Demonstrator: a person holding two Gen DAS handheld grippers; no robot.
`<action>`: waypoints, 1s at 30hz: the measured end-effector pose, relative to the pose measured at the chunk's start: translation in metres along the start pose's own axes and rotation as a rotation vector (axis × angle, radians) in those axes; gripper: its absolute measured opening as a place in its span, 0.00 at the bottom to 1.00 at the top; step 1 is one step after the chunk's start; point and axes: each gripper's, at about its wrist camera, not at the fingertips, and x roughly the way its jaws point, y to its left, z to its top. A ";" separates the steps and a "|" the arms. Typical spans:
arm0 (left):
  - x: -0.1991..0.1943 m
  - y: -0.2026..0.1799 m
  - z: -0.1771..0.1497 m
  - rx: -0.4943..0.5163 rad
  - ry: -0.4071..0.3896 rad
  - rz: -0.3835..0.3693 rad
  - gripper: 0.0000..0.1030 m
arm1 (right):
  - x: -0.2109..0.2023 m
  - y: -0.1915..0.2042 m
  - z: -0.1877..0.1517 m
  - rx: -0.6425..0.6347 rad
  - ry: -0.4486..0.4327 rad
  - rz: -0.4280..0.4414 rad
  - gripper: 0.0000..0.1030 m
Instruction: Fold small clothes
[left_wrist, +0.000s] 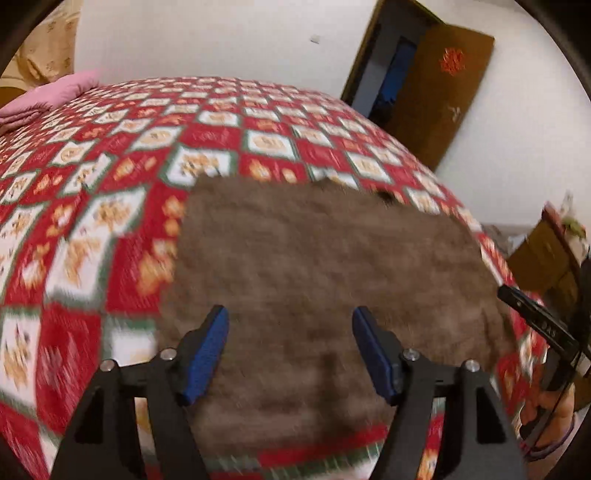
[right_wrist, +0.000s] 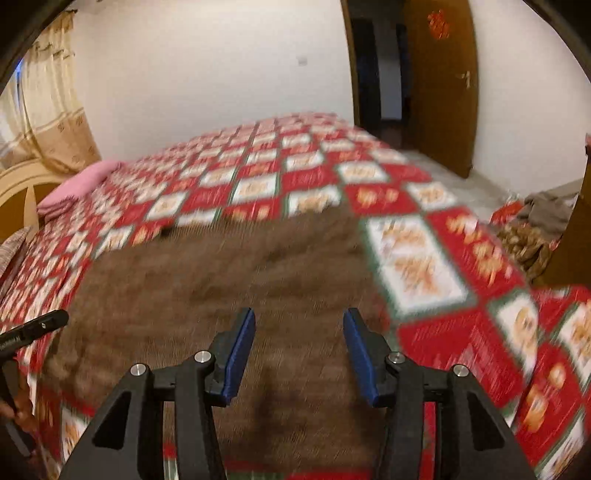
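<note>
The brown cloth (left_wrist: 325, 280) lay flat on the bed (left_wrist: 110, 206), near its front edge. Both hand-held grippers hung above the cloth's near side, the left (left_wrist: 290, 354) and the right (right_wrist: 299, 354) each with jaws spread wide and holding nothing. Both views were blurred, so any descent risked being badly aimed: a pad might have pinched the patterned bedspread along with the cloth, or caught one layer unevenly and skewed the fold
</note>
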 end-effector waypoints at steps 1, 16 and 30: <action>0.002 -0.003 -0.007 0.006 0.010 0.010 0.70 | 0.002 0.002 -0.011 -0.011 0.028 0.001 0.44; 0.007 -0.019 -0.043 0.070 -0.047 0.293 0.93 | 0.000 0.007 -0.056 -0.100 -0.021 -0.076 0.41; 0.006 -0.020 -0.049 0.077 -0.054 0.298 0.97 | -0.035 0.019 -0.069 -0.125 0.033 -0.090 0.41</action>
